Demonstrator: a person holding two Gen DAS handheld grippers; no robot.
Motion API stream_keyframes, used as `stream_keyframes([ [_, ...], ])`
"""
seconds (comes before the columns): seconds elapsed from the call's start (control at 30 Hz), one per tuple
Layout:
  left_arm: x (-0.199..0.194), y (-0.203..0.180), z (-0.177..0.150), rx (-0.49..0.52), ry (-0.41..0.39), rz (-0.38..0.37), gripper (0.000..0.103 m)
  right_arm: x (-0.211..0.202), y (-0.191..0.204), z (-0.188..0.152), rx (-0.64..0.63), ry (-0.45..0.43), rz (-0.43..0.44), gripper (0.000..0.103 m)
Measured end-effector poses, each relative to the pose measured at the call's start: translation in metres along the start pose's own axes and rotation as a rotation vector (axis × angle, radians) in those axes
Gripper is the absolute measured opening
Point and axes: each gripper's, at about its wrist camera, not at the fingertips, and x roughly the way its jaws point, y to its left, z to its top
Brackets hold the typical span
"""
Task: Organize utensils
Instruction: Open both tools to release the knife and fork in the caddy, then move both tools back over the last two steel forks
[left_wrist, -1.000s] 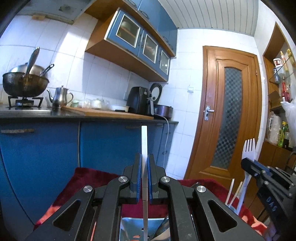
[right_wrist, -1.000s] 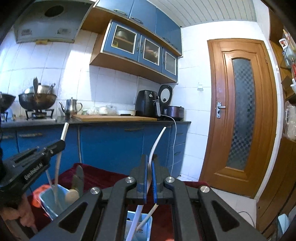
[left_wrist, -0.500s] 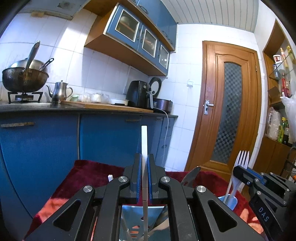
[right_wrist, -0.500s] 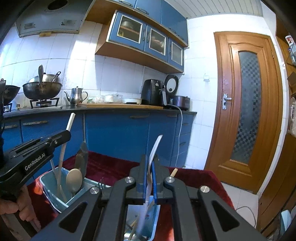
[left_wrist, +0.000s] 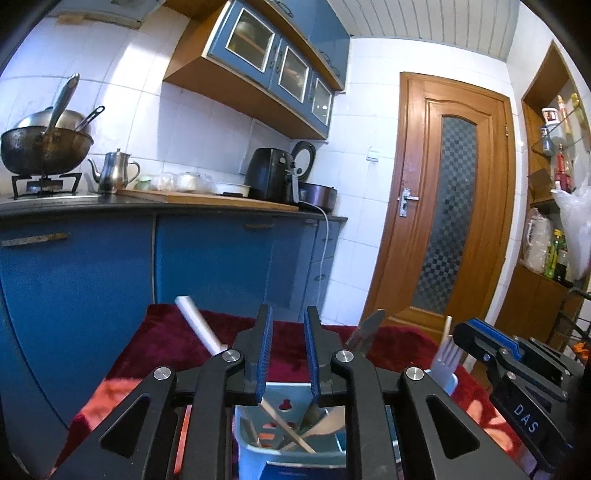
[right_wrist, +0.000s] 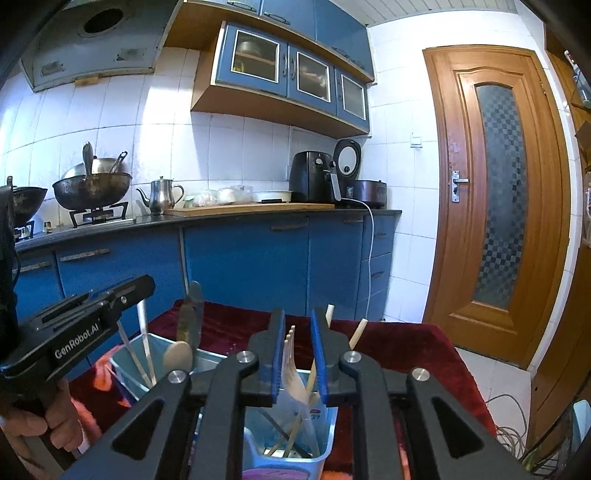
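My left gripper (left_wrist: 287, 312) hangs over a pale blue bin (left_wrist: 255, 454) that holds several utensils. Its jaws are opening and nothing is between them. A pale flat handle (left_wrist: 199, 326) leans out of that bin to the left, free of the pads. My right gripper (right_wrist: 297, 314) is above a second pale blue bin (right_wrist: 255, 452), jaws opening. A white plastic fork (right_wrist: 291, 365) stands loose between them with its tines up, resting in the bin among wooden sticks. In the right wrist view the left gripper (right_wrist: 92, 314) shows at left, over its bin (right_wrist: 122, 360).
Both bins sit on a dark red cloth (left_wrist: 166, 332) over a table. Blue kitchen cabinets (right_wrist: 240, 258) and a counter with a wok, kettle and air fryer run behind. A wooden door (right_wrist: 495, 192) stands at right. A person's hand (right_wrist: 33, 428) holds the left gripper.
Both grippers sank toward their bins and their jaws parted. The pale handle left the left jaws and tipped left. The white fork slid down out of the right gripper's grip into its bin.
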Motion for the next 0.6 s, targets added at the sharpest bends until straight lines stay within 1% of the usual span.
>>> stream_keyframes([
  [0.2, -0.016, -0.005, 0.001, 0.012, 0.009, -0.006, 0.017, -0.013, 0.002, 0.003, 0.018, 0.000, 0.007, 0.022],
  [0.47, -0.039, -0.008, 0.004, 0.020, 0.025, -0.020, 0.017, -0.036, 0.002, 0.006, 0.056, 0.015, 0.018, 0.023],
  [0.6, -0.053, -0.012, 0.004, 0.039, 0.053, -0.030, 0.017, -0.052, 0.001, 0.007, 0.086, 0.029, 0.029, 0.024],
])
